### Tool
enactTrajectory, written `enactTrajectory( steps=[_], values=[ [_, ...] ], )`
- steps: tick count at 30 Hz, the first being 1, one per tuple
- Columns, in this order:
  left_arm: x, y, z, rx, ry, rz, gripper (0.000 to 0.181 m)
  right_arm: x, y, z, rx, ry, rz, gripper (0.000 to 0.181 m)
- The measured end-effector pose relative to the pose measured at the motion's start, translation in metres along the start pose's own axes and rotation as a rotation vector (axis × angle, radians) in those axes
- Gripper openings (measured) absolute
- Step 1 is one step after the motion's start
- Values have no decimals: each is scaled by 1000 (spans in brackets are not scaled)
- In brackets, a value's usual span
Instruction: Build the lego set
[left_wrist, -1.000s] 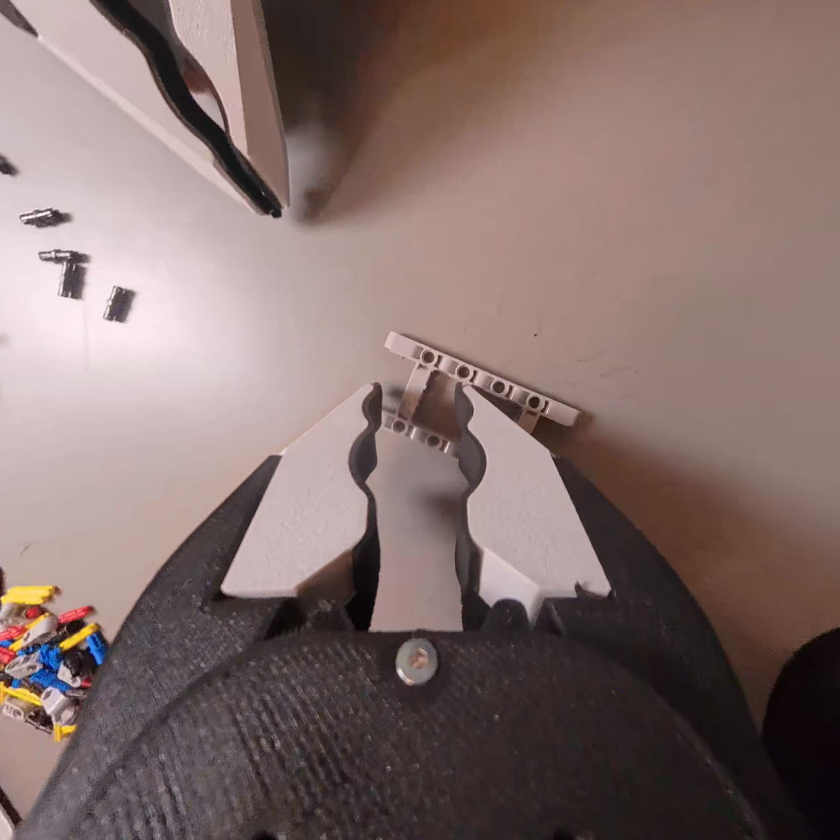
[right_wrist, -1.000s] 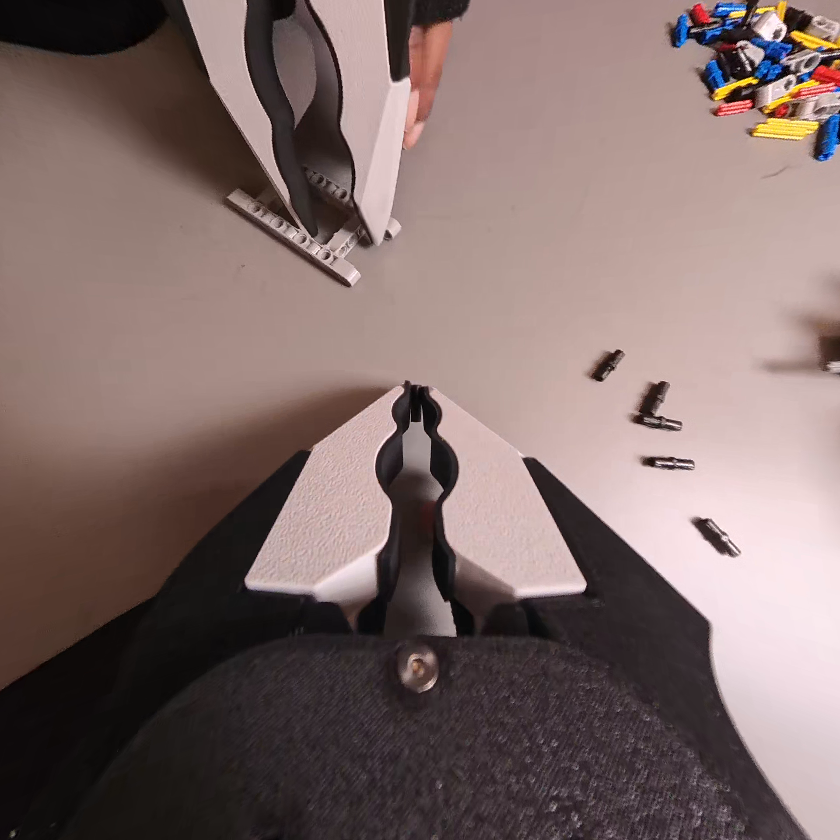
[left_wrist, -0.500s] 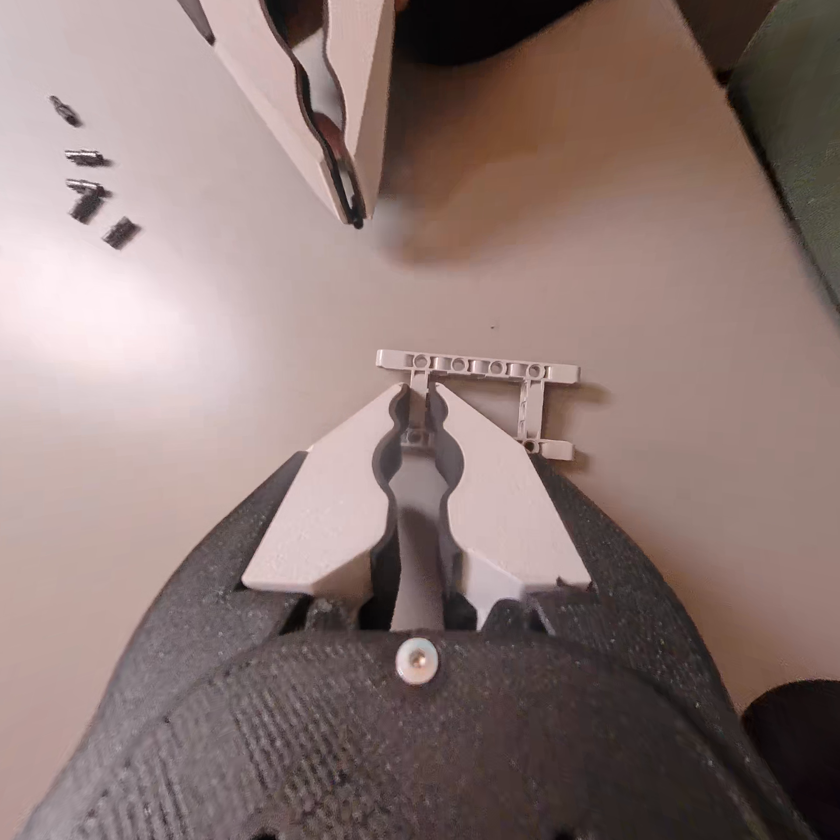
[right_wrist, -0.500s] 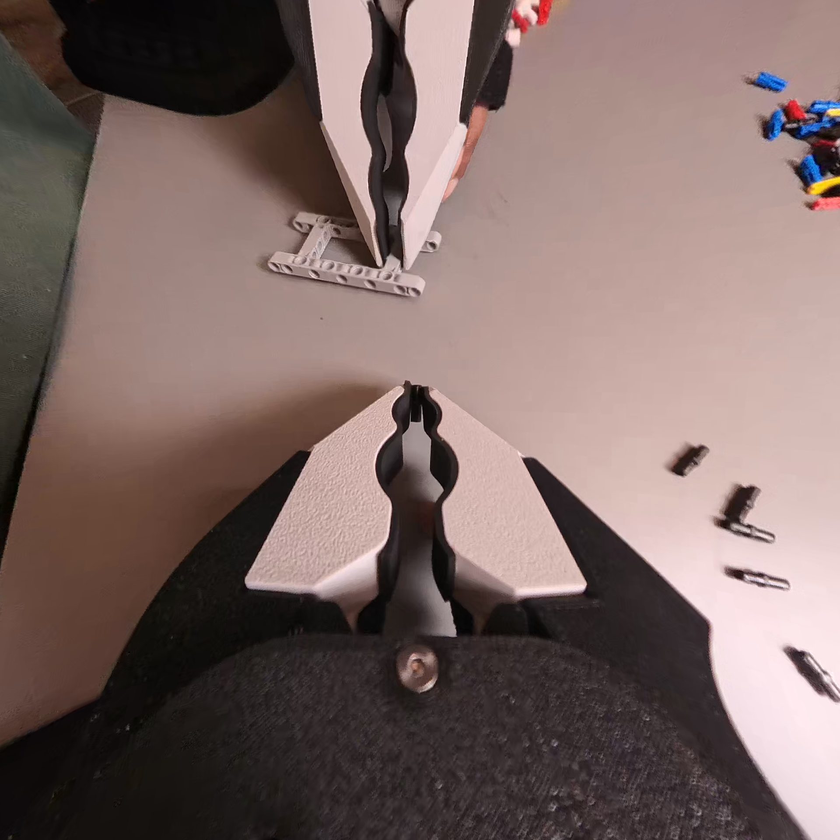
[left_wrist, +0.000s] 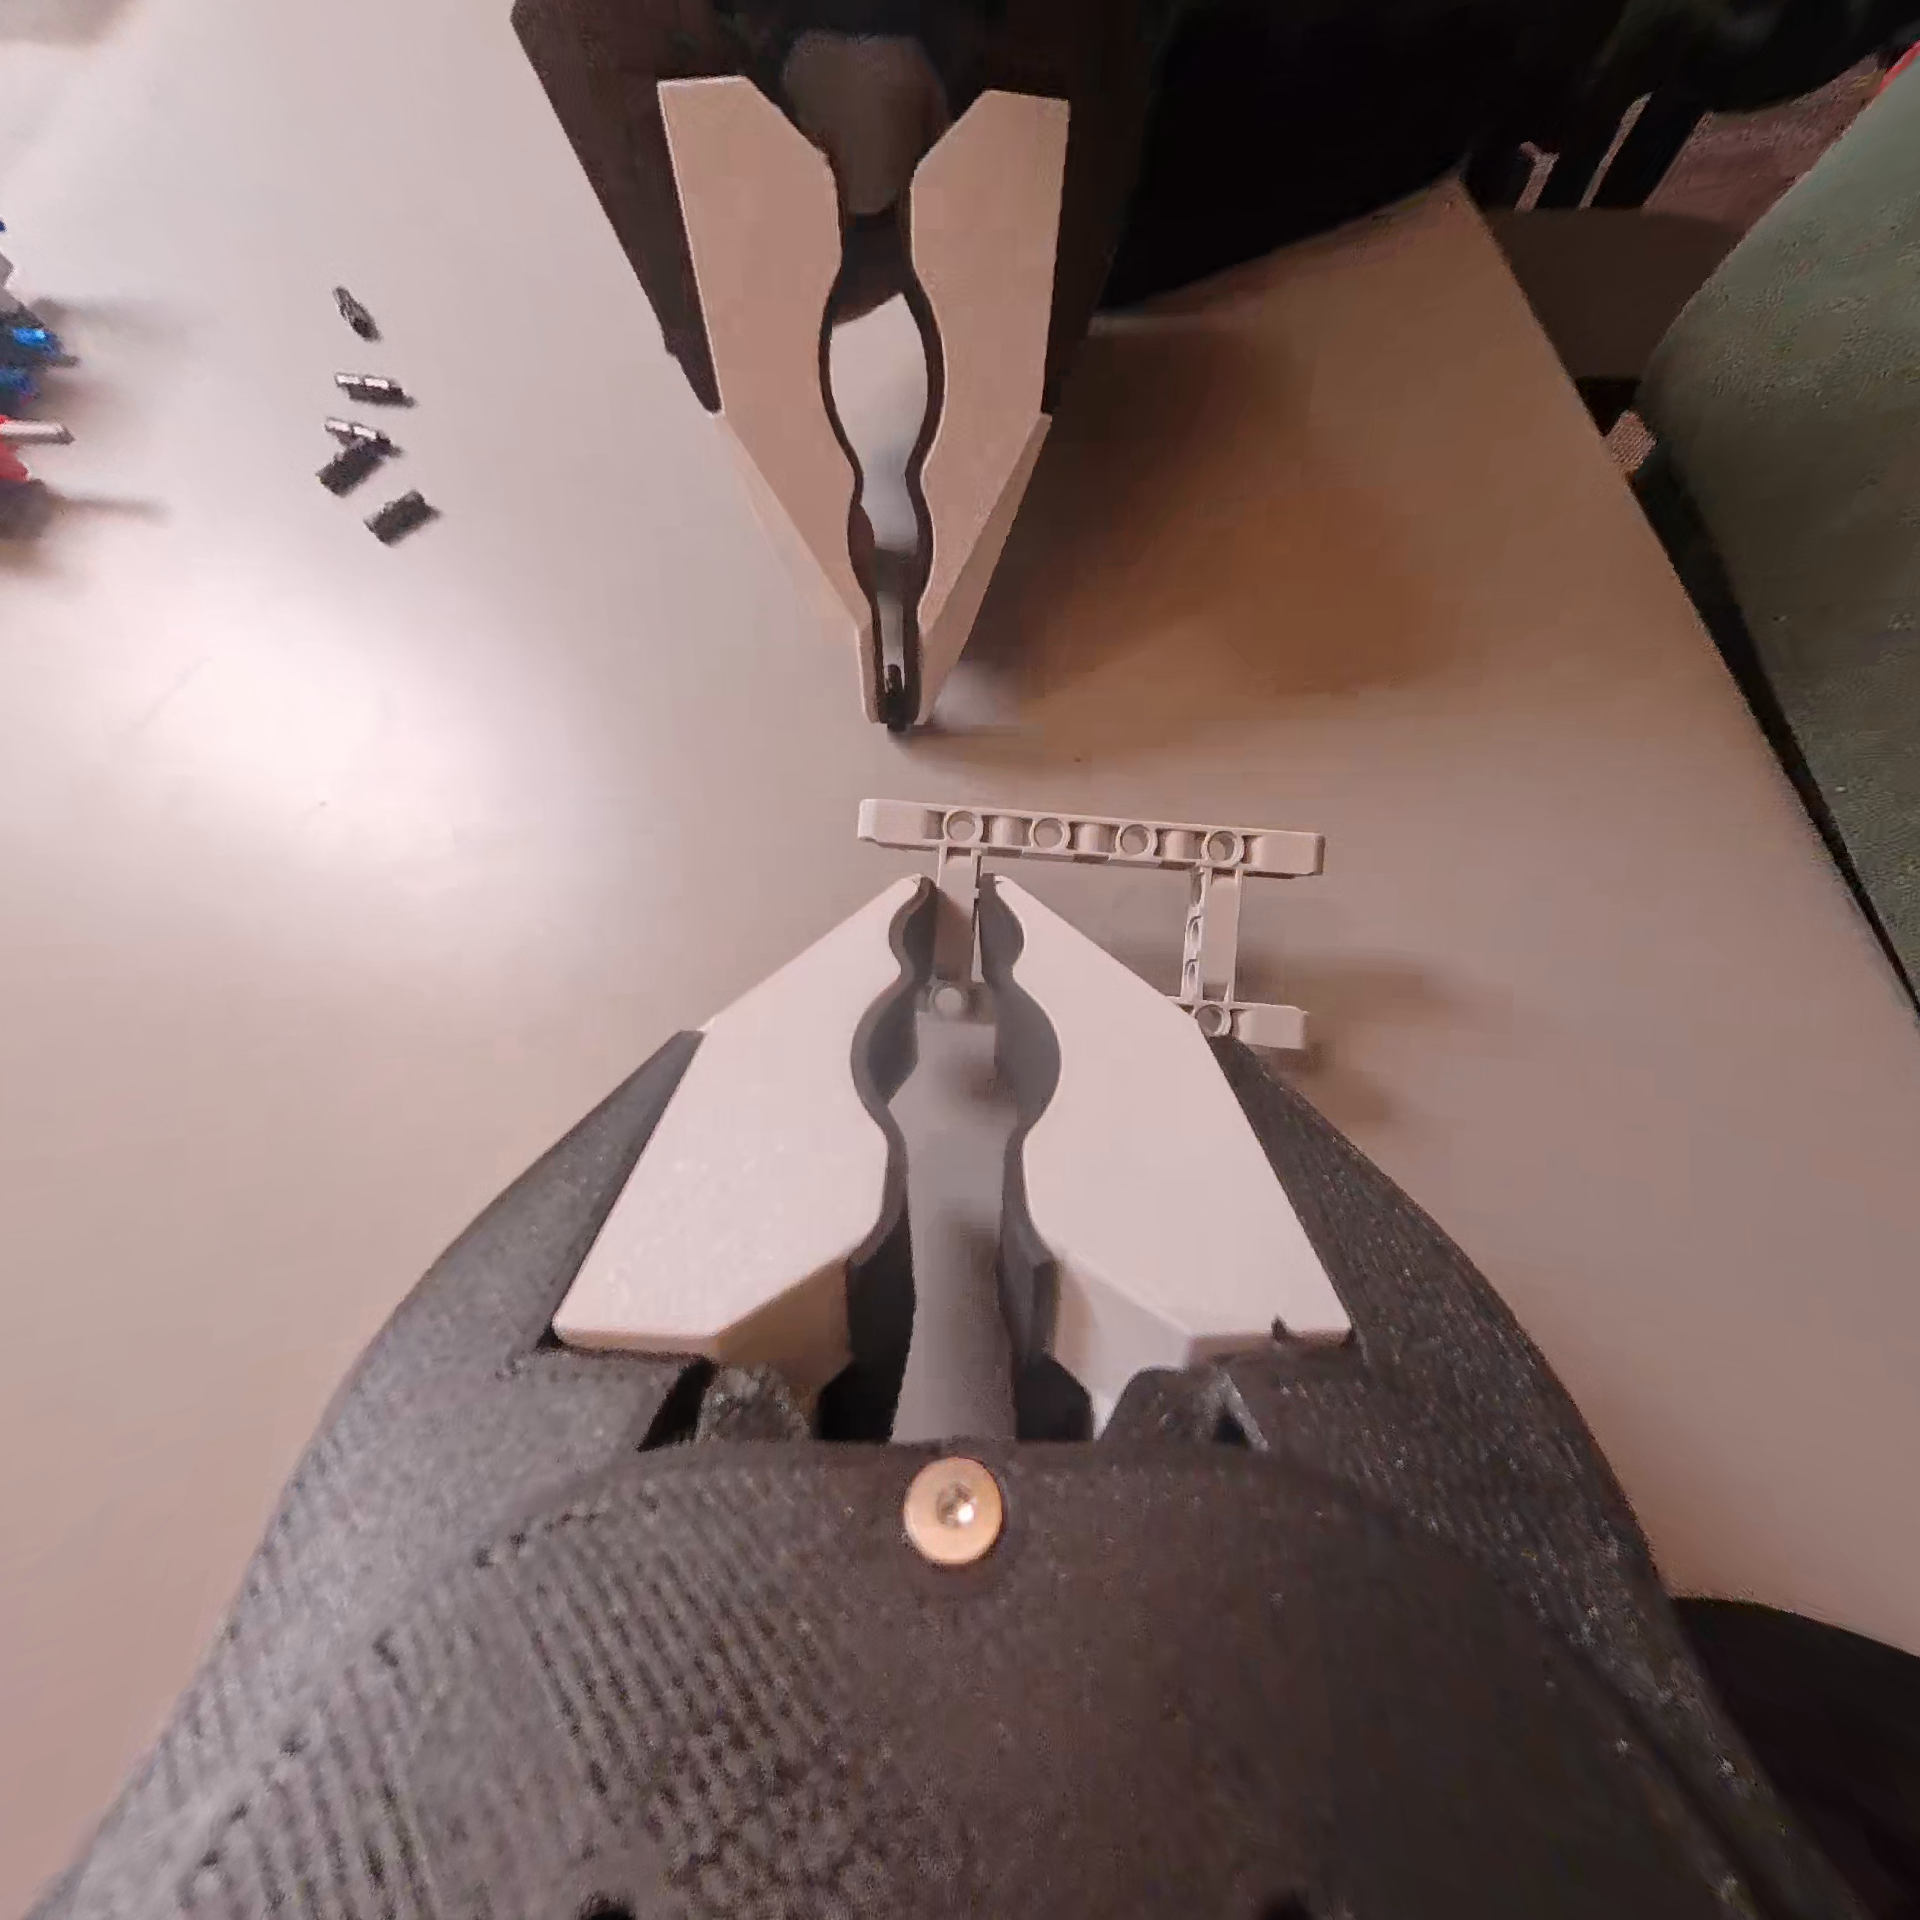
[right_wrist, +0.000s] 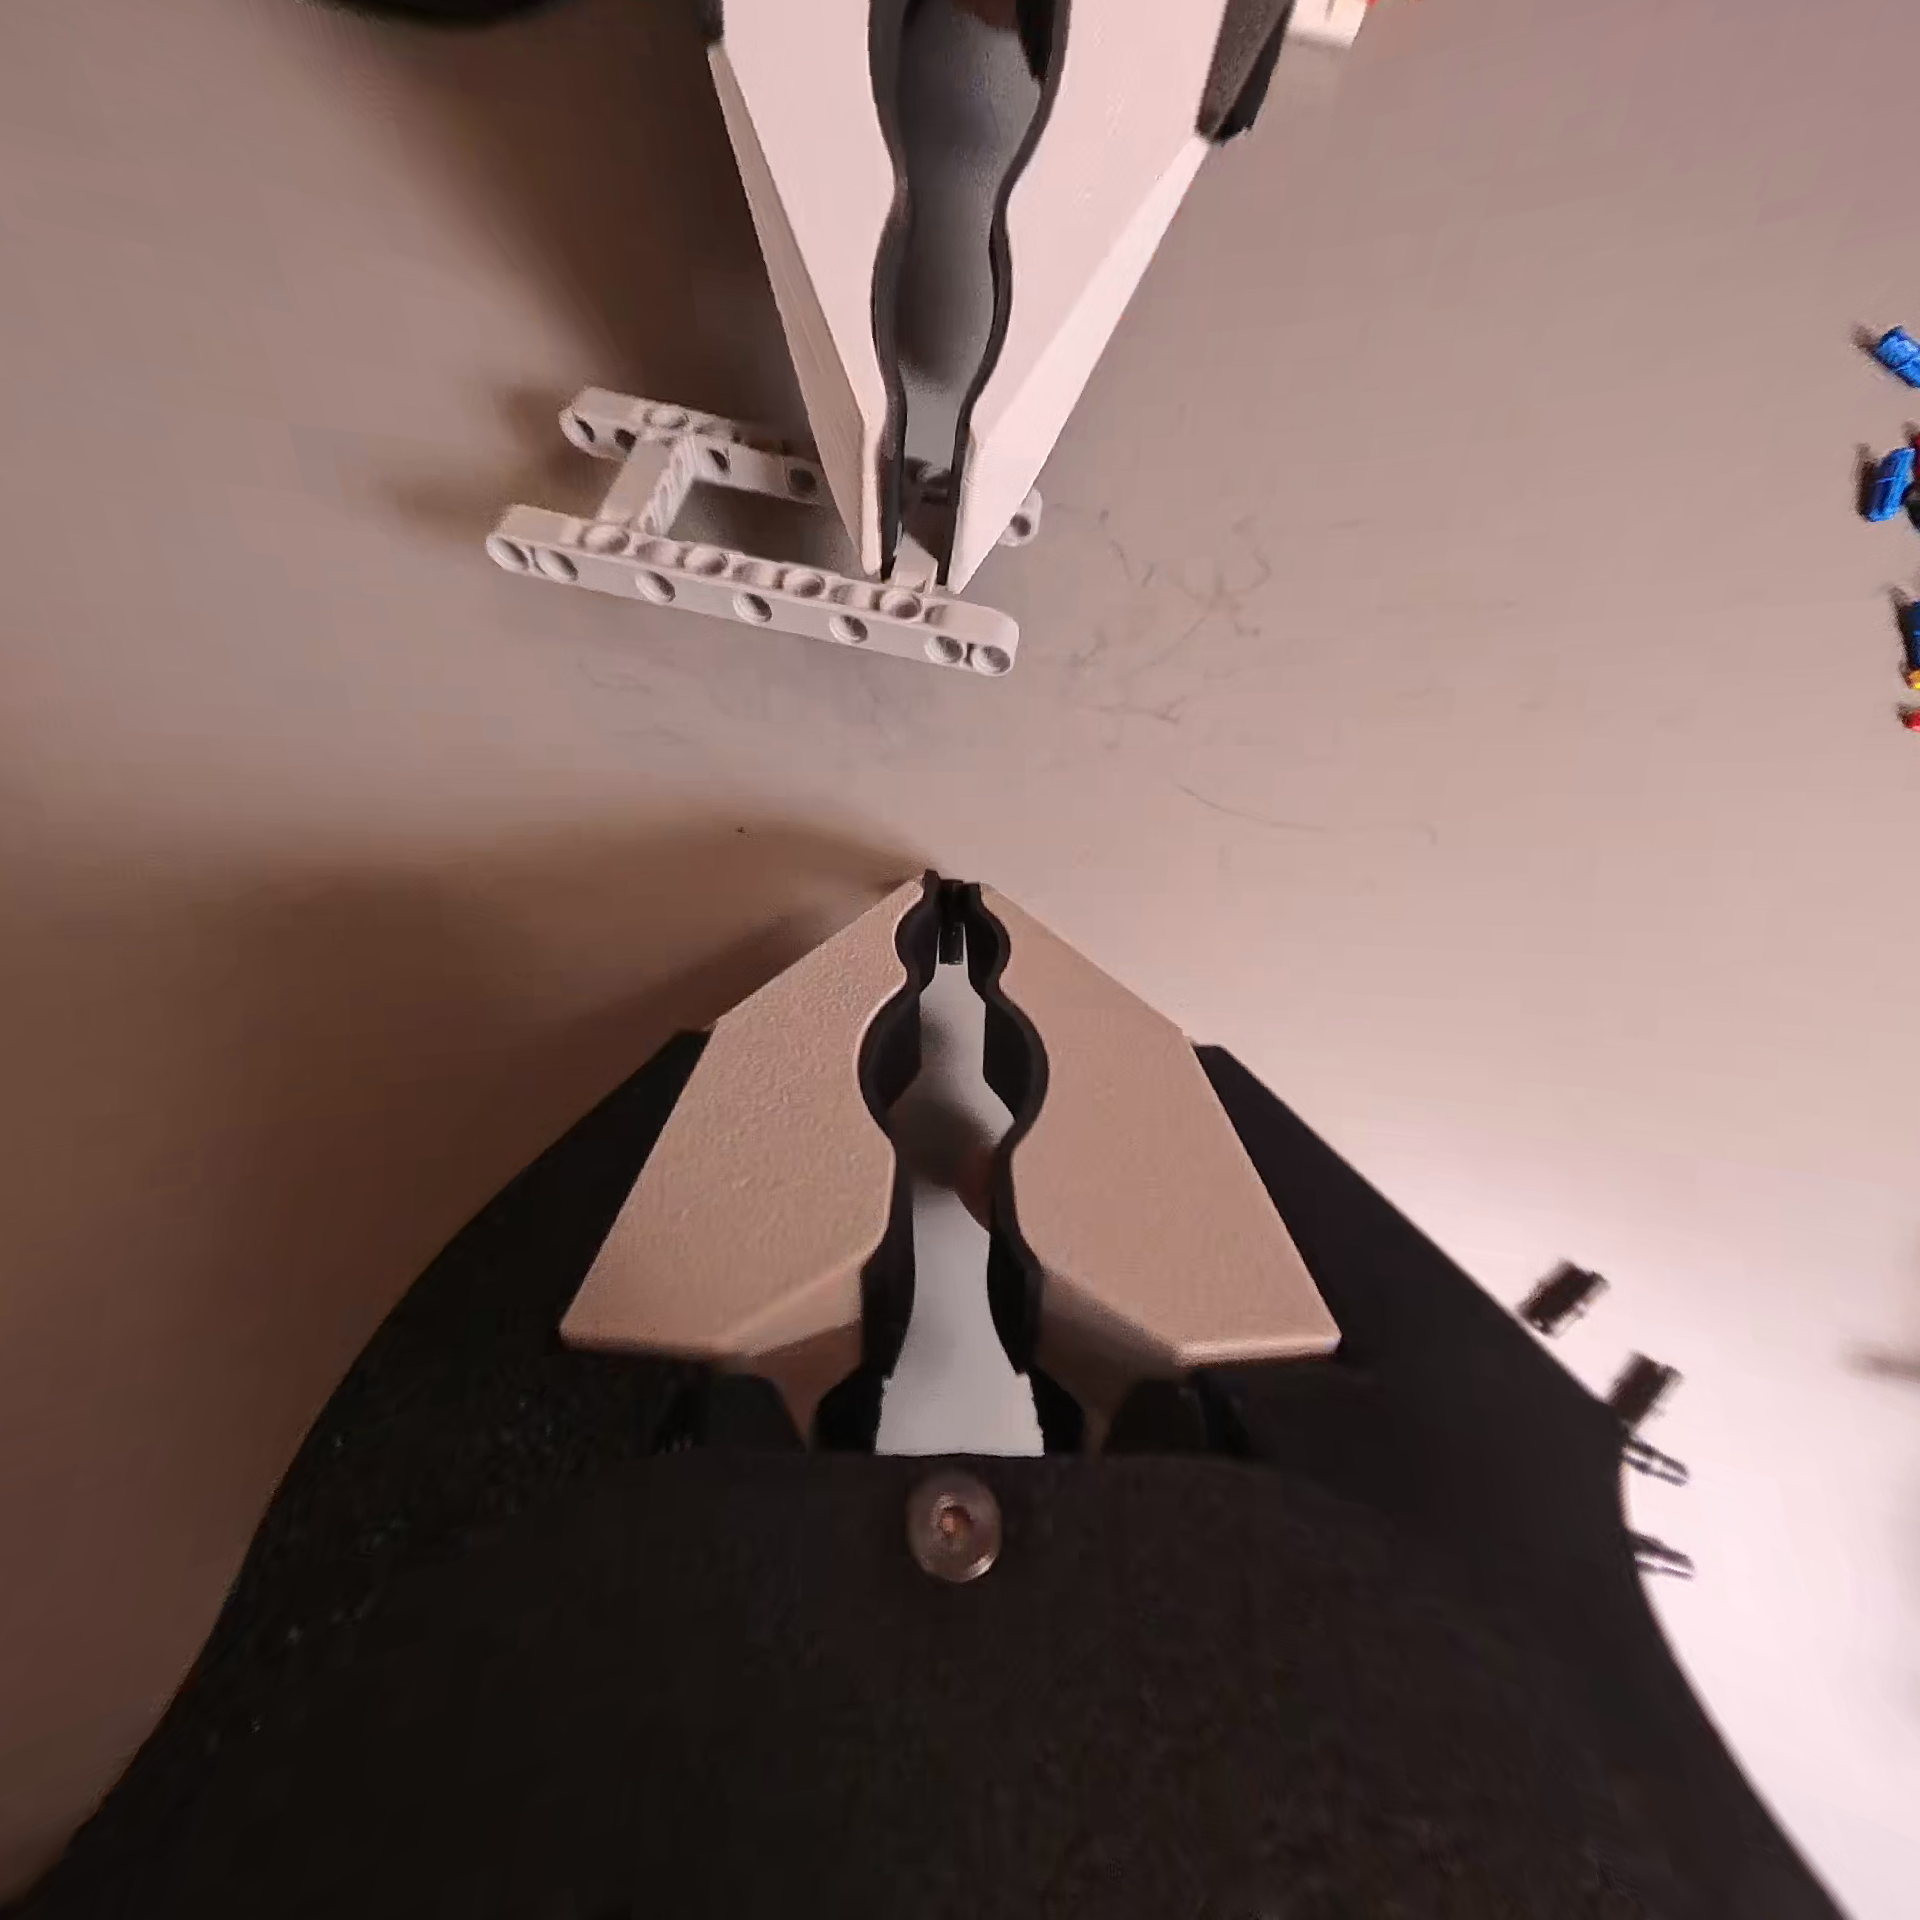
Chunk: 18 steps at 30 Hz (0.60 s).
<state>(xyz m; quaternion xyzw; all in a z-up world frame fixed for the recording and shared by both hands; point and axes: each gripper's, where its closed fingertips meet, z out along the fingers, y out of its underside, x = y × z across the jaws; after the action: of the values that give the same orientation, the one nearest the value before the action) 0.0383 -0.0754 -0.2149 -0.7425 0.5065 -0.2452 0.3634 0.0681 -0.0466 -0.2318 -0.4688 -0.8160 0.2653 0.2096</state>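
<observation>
A grey lego frame (left_wrist: 1091, 834) of two long beams joined by two short cross-beams lies on the tan table. My left gripper (left_wrist: 951, 883) is shut on the frame's left cross-beam, and its fingers hide part of the near beam. The frame also shows in the right wrist view (right_wrist: 727, 592), with the left gripper (right_wrist: 914, 561) clamped on it. My right gripper (right_wrist: 951, 894) is shut on a small black pin (right_wrist: 951, 940). It hovers a short way from the frame's far beam, tips pointing at it. In the left wrist view the right gripper (left_wrist: 894, 707) faces me.
Several loose black pins (left_wrist: 364, 447) lie on the table to the left, also in the right wrist view (right_wrist: 1558, 1299). A pile of blue, red and yellow pieces (right_wrist: 1901, 488) lies beyond them. A green padded seat (left_wrist: 1818, 416) stands past the table's right edge. The grippers' ends are close to 5 cm from one another.
My left gripper closed on the frame's cross-beam and turned the frame square to it. My right gripper, holding the pin, moved in close and now faces the frame's far beam.
</observation>
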Motion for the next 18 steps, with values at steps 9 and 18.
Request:
enactTrajectory(
  steps=[9,18],
  values=[
    [-4,14,4,-82,-62,-6,6,-1,-1,2,-43,40,-73,19],
    [-12,21,4,-122,-105,-17,18,2,7,-2,-8,7,7,13]
  ],
)
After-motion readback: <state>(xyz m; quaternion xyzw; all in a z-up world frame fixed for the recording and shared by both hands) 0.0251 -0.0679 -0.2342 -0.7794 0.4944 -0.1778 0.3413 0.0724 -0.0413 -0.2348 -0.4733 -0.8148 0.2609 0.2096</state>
